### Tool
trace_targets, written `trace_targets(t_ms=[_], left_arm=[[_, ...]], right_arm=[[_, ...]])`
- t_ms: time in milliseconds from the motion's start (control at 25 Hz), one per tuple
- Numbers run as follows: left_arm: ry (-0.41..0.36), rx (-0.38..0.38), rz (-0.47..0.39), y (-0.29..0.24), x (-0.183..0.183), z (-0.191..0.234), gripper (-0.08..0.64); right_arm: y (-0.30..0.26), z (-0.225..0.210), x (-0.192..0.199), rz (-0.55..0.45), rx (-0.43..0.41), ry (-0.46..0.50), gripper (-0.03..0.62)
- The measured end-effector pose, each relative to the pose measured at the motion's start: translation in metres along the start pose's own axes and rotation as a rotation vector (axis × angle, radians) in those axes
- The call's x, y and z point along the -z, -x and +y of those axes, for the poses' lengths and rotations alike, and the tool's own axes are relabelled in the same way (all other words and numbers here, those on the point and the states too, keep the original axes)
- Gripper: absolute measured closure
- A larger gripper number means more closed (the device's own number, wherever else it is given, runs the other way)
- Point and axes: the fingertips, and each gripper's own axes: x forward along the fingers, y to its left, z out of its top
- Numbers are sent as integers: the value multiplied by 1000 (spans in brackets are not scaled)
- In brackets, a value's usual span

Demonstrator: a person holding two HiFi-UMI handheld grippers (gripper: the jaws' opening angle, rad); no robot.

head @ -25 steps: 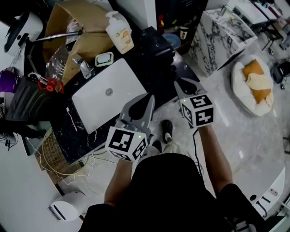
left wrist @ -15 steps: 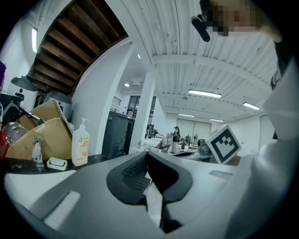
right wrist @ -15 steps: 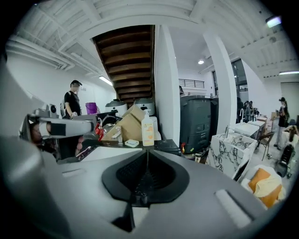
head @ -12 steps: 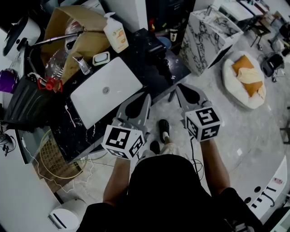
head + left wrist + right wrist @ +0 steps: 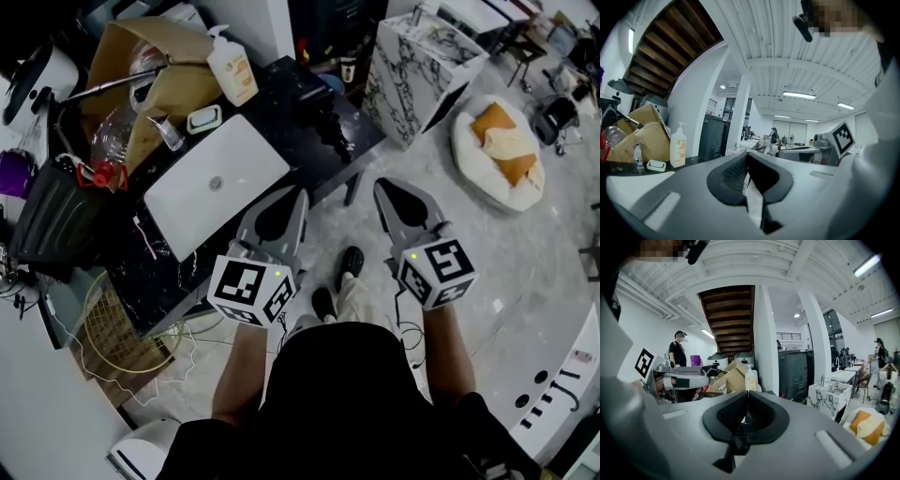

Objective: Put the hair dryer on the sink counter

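A black hair dryer (image 5: 325, 111) lies on the right end of the dark sink counter (image 5: 281, 112), hard to make out against it. Both grippers hang over the floor in front of the counter, clear of the dryer. My left gripper (image 5: 298, 193) points at the counter's front edge beside the white laptop, jaws together and empty. My right gripper (image 5: 381, 186) sits a little below and to the right of the dryer, its jaw tips meeting with nothing between them. In the gripper views the left gripper (image 5: 746, 155) and the right gripper (image 5: 746, 394) each show pads touching.
A white laptop (image 5: 217, 183), a soap bottle (image 5: 232, 67), a soap dish (image 5: 204, 119) and a cardboard box (image 5: 159, 66) crowd the counter. A marble-pattern cabinet (image 5: 417, 61) stands to the right, a pet bed (image 5: 502, 150) beyond it, a wire basket (image 5: 117, 328) at lower left.
Both grippers have drawn back from the counter toward the person. The right one has left the counter's edge near the dryer and now hangs over the floor.
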Motion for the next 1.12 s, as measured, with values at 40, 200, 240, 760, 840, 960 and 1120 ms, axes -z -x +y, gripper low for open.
trace_targets(t_ms=[40, 200, 240, 760, 840, 960, 1120], left_arm=[[0, 0, 1, 1, 0, 0, 560], [-2, 0, 5, 1, 0, -1, 559], [-3, 1, 6, 1, 0, -1, 560], [-4, -2, 9, -7, -1, -13, 560], [-5, -2, 7, -7, -2, -15, 560], [-7, -1, 5, -7, -3, -17, 560], [-8, -3, 6, -8, -3, -18, 560]], right_arm=[[3, 1, -1, -9, -1, 6, 581], [15, 3, -8, -60, -4, 29, 583], [18, 2, -11, -72, 0, 29, 583], [37, -9, -23, -108, -6, -1, 584], [38, -9, -23, -106, -6, 3, 584], [40, -10, -24, -110, -1, 8, 584], [42, -11, -27, -116, -3, 2, 584]])
